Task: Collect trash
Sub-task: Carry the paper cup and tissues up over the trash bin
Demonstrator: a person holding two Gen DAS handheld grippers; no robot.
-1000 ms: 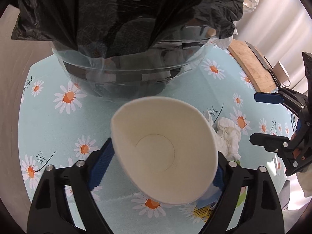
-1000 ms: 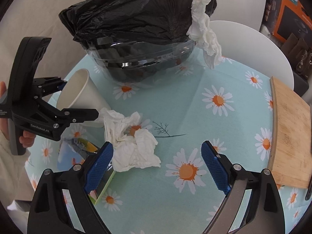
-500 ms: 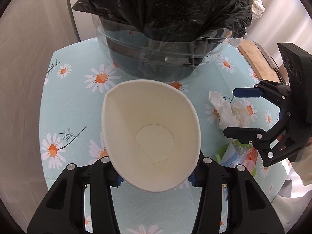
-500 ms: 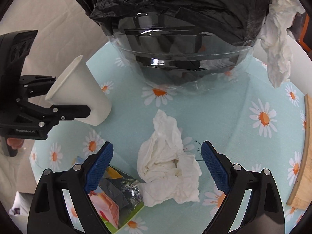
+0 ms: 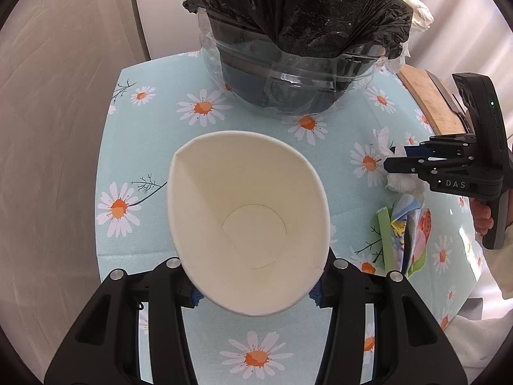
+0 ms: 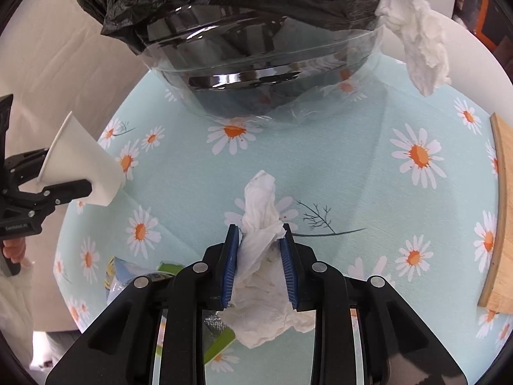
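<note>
**Trash on daisy tablecloth**

One bag-lined clear bin [image 6: 256,48]; only the right view shows tissue draped over its rim. One paper cup [image 5: 248,224] squeezed in left gripper [image 5: 253,292]. One crumpled tissue [image 6: 259,256] between right gripper's [image 6: 259,234] closing jaws, pads touching.

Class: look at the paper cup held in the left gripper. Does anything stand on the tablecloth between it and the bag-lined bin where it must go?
Nothing visible does. The left gripper is shut on the paper cup, and only bare daisy tablecloth lies between it and the bin. The crumpled tissue and wrapper lie off to the side.
</note>
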